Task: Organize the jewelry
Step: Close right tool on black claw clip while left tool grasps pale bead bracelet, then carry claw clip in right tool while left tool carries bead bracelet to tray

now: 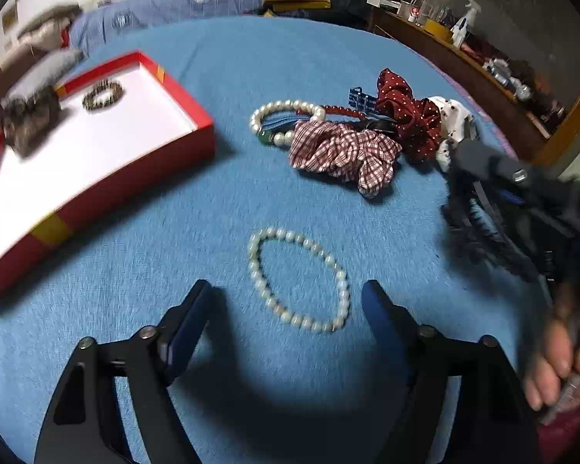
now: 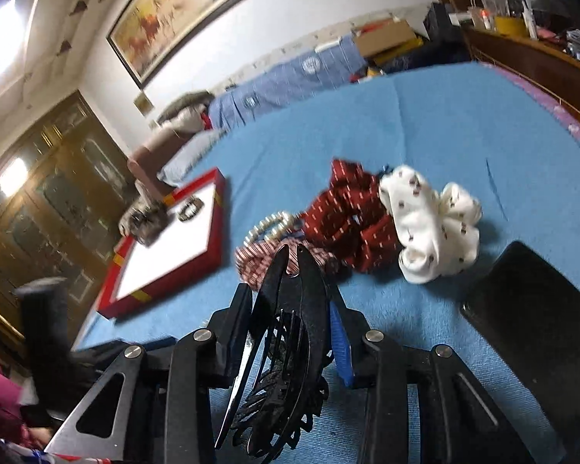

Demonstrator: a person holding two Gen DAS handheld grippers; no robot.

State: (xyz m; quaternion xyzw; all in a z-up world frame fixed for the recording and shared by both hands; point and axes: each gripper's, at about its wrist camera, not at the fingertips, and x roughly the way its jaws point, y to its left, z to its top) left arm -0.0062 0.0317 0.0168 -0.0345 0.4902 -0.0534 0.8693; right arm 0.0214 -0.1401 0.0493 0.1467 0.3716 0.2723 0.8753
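Two grippers work over our blue woven bedspread [image 1: 290, 58]. We hold the left gripper [image 1: 288, 301] with jaws apart around a white pearl-bead bracelet [image 1: 297, 278], untouched. Our right gripper [image 2: 290, 297] clamps a black toothed plastic hair clip [image 2: 282, 348]. At ten o'clock sits a red-walled, white-floored cardboard tray [image 1: 181, 147]; wooden cabinets [image 2: 38, 193] stand beyond.

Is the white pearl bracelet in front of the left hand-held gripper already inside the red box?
No, the white pearl bracelet lies on the blue blanket, apart from the red box, which holds only a dark beaded bracelet and a furry item.
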